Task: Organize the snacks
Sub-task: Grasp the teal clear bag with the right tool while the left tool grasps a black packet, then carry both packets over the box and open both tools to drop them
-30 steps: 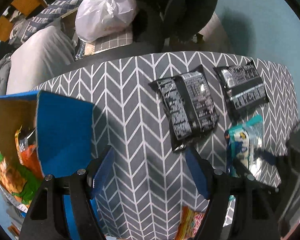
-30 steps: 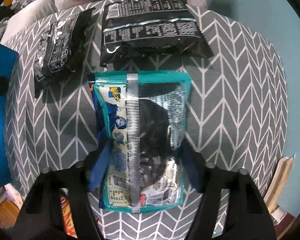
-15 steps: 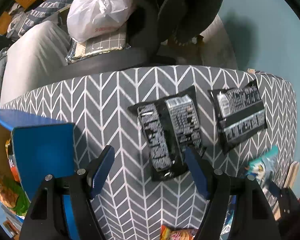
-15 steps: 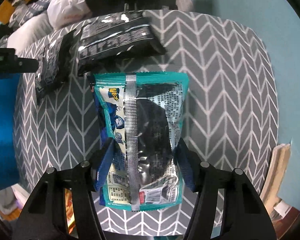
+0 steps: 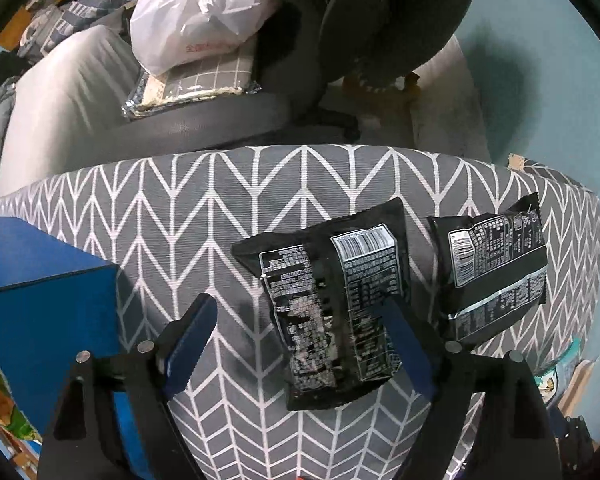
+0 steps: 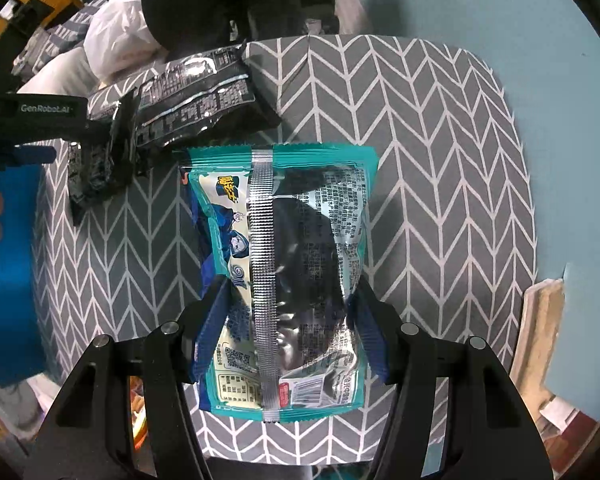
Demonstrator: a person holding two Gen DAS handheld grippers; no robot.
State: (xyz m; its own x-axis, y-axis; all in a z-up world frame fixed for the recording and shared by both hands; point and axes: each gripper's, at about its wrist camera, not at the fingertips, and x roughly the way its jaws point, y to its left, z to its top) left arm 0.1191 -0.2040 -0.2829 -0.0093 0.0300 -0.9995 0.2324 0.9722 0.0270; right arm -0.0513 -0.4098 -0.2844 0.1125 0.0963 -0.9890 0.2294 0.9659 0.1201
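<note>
My right gripper (image 6: 288, 312) is shut on a teal snack packet (image 6: 288, 248) and holds it above the chevron-patterned table (image 6: 440, 160). My left gripper (image 5: 300, 332) is open and hovers over the near black snack packet (image 5: 332, 304), which lies between its fingers. A second black packet (image 5: 496, 272) lies to its right. Both black packets also show in the right wrist view, the far one (image 6: 204, 92) and the near one (image 6: 100, 168). The blue snack box (image 5: 40, 300) stands at the table's left.
A white plastic bag (image 5: 204, 8) and a grey cushion (image 5: 60, 92) lie on a seat behind the table. A dark office chair (image 5: 380, 12) stands beyond the far edge. Light boards (image 6: 540, 340) lean against the teal wall at the right.
The right gripper has lifted the teal packet off the table and pulled it back. The left gripper has moved forward over the near black packet, still open.
</note>
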